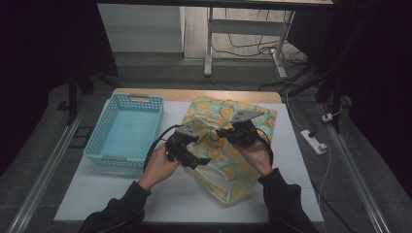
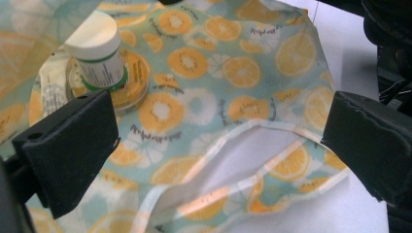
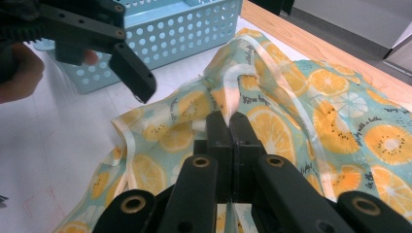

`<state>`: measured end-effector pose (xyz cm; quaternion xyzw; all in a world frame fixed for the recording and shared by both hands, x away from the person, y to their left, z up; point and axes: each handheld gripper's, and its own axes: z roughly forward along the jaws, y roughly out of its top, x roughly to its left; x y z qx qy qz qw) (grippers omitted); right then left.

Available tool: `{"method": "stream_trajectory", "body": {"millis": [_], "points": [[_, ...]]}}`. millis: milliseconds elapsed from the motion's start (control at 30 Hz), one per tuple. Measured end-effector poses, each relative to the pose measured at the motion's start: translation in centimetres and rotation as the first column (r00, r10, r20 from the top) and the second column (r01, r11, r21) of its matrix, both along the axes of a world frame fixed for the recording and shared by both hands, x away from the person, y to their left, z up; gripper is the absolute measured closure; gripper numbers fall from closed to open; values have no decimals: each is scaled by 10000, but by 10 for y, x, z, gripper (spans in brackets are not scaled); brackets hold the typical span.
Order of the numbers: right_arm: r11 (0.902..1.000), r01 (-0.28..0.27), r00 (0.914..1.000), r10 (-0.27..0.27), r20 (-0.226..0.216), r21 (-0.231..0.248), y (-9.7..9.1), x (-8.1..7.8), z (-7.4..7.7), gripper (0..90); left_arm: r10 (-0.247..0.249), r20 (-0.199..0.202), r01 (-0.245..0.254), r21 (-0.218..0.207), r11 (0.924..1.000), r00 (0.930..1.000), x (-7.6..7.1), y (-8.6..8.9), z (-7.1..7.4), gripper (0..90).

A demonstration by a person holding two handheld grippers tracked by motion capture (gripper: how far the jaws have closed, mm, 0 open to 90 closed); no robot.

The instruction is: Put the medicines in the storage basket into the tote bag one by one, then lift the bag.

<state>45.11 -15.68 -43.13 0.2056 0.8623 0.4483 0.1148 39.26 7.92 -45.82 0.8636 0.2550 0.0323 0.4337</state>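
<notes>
The right gripper (image 3: 228, 121) pinches the fruit bag (image 1: 243, 160) rim near the table's middle w/ jaws tight, the left gripper (image 2: 218, 141) hangs wide open & empty, so next it prob. grabs the bottle (image 2: 99, 53) inside.

I'm working in what looks like a lab or test room, not a home. My bench (image 1: 194, 196) is a white board on a wooden top, flanked by metal rails (image 1: 46, 167). Past it stand a bare desk frame (image 1: 210, 43), loose cables (image 1: 252, 48) on the floor and a power strip (image 1: 314, 141), with dark surroundings on both sides.
</notes>
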Motion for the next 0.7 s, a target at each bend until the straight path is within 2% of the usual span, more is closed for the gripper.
{"method": "stream_trajectory", "body": {"millis": [133, 267, 333, 500, 700], "points": [[10000, 24, 10000, -24, 7, 26, 0, 0, 0, 897, 165, 81, -166, 187, 9997, 9998, -5, 2, -5, 0], [10000, 16, 10000, -16, 7, 15, 0, 0, 0, 897, 390, 41, -391, 302, 9988, 9992, -3, 4, -11, 0], [10000, 8, 10000, -8, -1, 12, 0, 0, 0, 897, 451, -204, -445, 318, 9985, 9988, -1, 3, -15, 0], [10000, -12, 10000, 12, -17, -3, 0, 0, 0, 897, 523, -247, -504, 719, 9961, 9983, 2, -4, -22, 0], [10000, -42, 10000, 41, -19, -68, 1, 0, -1, 896, 312, -212, -282, 1272, 9915, 9993, 5, -18, -34, 1]]}}
